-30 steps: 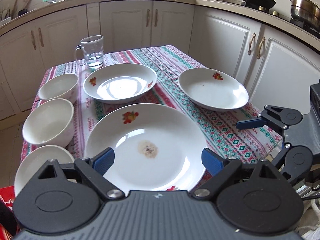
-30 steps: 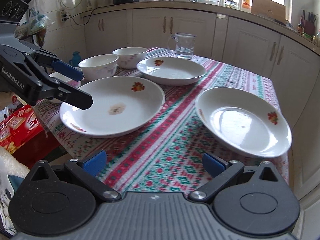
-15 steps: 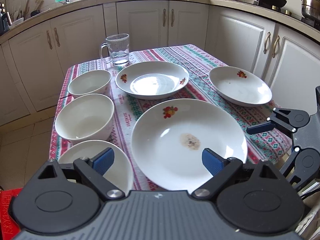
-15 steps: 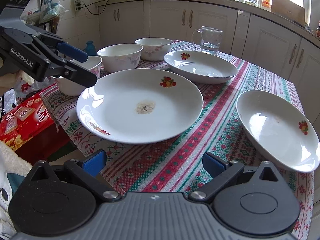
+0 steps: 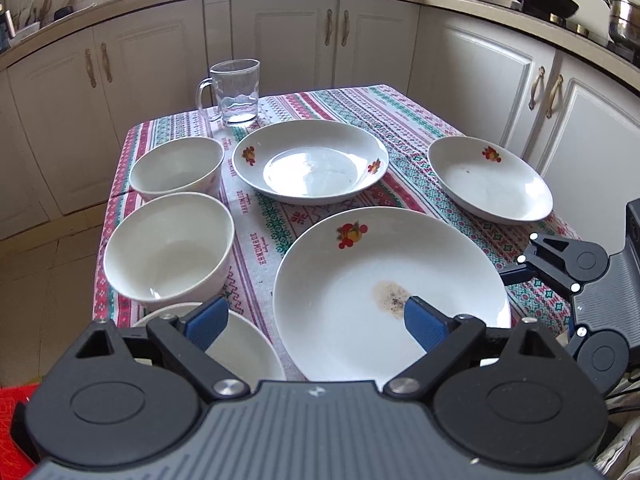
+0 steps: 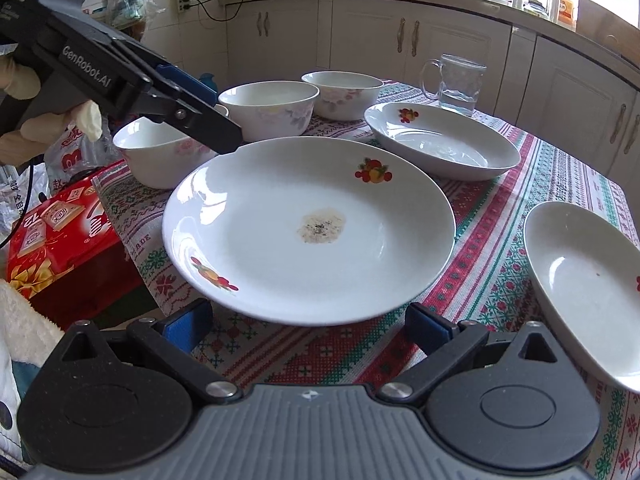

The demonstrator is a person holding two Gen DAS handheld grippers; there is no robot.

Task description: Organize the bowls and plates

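Observation:
A large white plate (image 5: 388,292) with a brown stain lies at the table's near edge. My left gripper (image 5: 316,320) hangs open above its near left rim and the nearest bowl (image 5: 236,344), with nothing between the pads. Two more bowls (image 5: 168,248) (image 5: 178,168) line the left side. A deep plate (image 5: 308,162) sits at the far middle and a smaller plate (image 5: 488,178) at the right. In the right wrist view, my right gripper (image 6: 308,326) is open just short of the large plate's (image 6: 308,224) near rim. The left gripper (image 6: 208,112) reaches in from the upper left.
A glass mug (image 5: 236,92) with a little water stands at the table's far side. The patterned tablecloth (image 6: 500,248) covers the table. A red box (image 6: 52,232) sits below the table's left edge. White kitchen cabinets (image 5: 280,40) ring the table closely.
The left gripper has slid left, bringing the three bowls more into its view. The right gripper has moved left and closer to the stained plate. Both have stayed open.

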